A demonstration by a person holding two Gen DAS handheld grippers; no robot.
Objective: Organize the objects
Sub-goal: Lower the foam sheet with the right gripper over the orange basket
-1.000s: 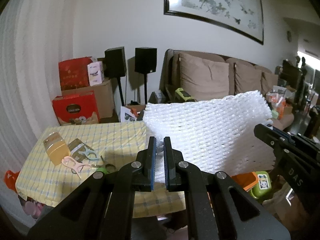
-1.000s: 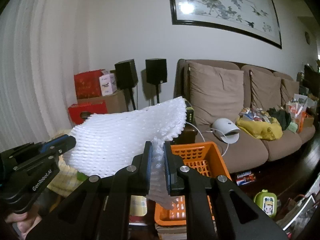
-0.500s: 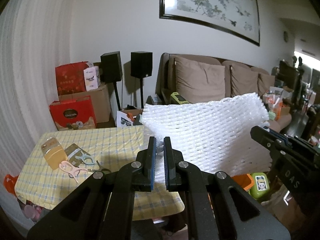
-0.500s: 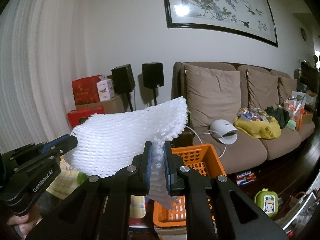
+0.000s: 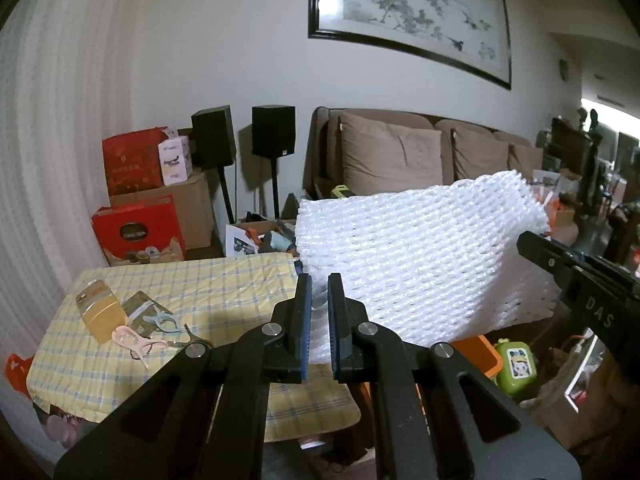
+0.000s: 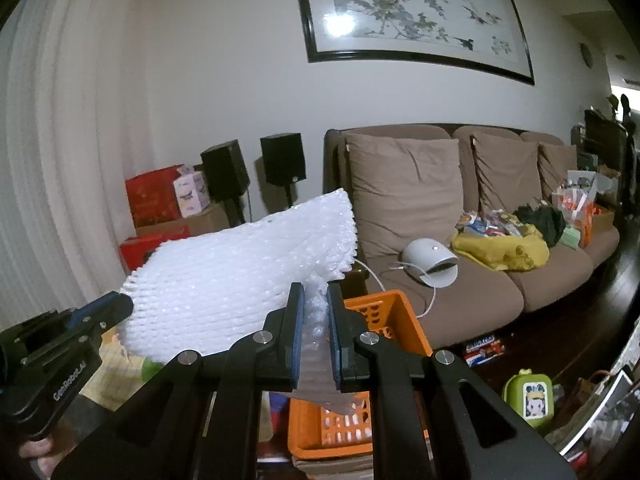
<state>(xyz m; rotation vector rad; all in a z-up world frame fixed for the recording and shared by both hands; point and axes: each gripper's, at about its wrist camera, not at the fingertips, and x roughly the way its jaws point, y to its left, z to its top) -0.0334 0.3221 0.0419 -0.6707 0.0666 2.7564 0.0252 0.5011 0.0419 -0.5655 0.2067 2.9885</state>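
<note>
Holding a white foam sheet (image 5: 420, 264) in the air between them, both grippers are clamped on its near edge. Farthest left, the bench (image 5: 240, 276) under its yellow check cloth carries clips (image 5: 138, 338) and a small amber packet (image 5: 98, 312), all well clear of the sheet. The left gripper (image 5: 319, 320) has its fingers closed on the sheet's left corner. The right gripper (image 6: 316, 336) pinches the right corner, where a bit of clear wrap (image 6: 320, 364) bunches between the fingers. An orange crate (image 6: 384, 320) stands below that corner, on the floor beside the bench.

The step looks like spreading or folding the sheet before stowing it. Doing it well likely means keeping both hands level and the sheet lightly taut, and bringing corner to corner without twisting. Foam is soft, so a pull apart could tear it or slip it from the pads.
</note>
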